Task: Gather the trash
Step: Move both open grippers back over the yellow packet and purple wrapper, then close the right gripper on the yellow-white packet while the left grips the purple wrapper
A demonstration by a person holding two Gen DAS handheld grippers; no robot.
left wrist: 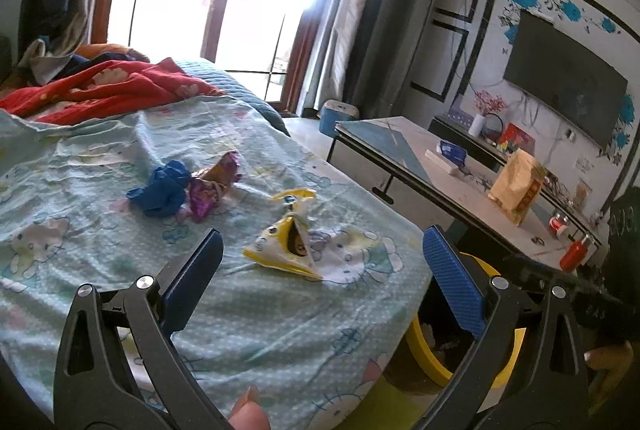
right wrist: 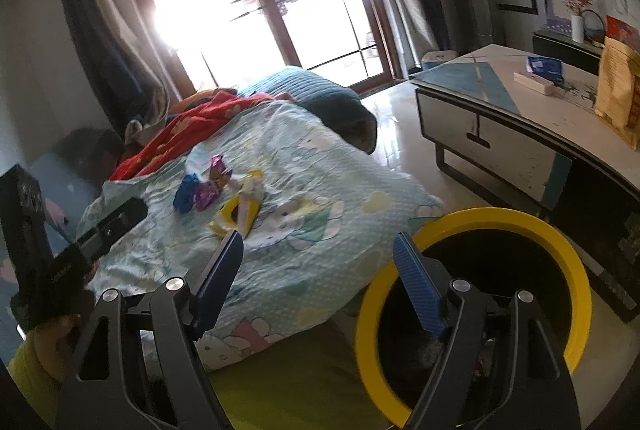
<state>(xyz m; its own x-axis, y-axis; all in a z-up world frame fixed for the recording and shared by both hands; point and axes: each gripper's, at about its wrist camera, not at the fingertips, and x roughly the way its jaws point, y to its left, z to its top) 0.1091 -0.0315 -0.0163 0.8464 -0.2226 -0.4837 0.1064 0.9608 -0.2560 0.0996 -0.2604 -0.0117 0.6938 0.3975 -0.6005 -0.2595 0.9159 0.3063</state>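
Note:
Three pieces of trash lie on the pale cartoon-print bed sheet [left wrist: 100,270]: a yellow-and-white wrapper [left wrist: 288,250] [right wrist: 236,218], a crumpled blue piece [left wrist: 160,190] [right wrist: 186,192] and a purple-gold wrapper [left wrist: 216,182] [right wrist: 212,186]. My left gripper [left wrist: 323,236] stands open just short of the yellow wrapper, nothing between its blue pads. My right gripper [right wrist: 318,238] is open and empty too, its right finger over the rim of a yellow-rimmed black bin [right wrist: 480,218] [left wrist: 500,354] on the floor beside the bed. The left tool's black body [right wrist: 60,254] shows at the left of the right wrist view.
A red blanket [left wrist: 100,90] and clothes are piled at the bed's far end. Right of the bed stands a low table [right wrist: 500,134] with a gold bag [left wrist: 516,190], a blue pack and a white box. Glossy floor [right wrist: 400,118] runs between them toward the bright window.

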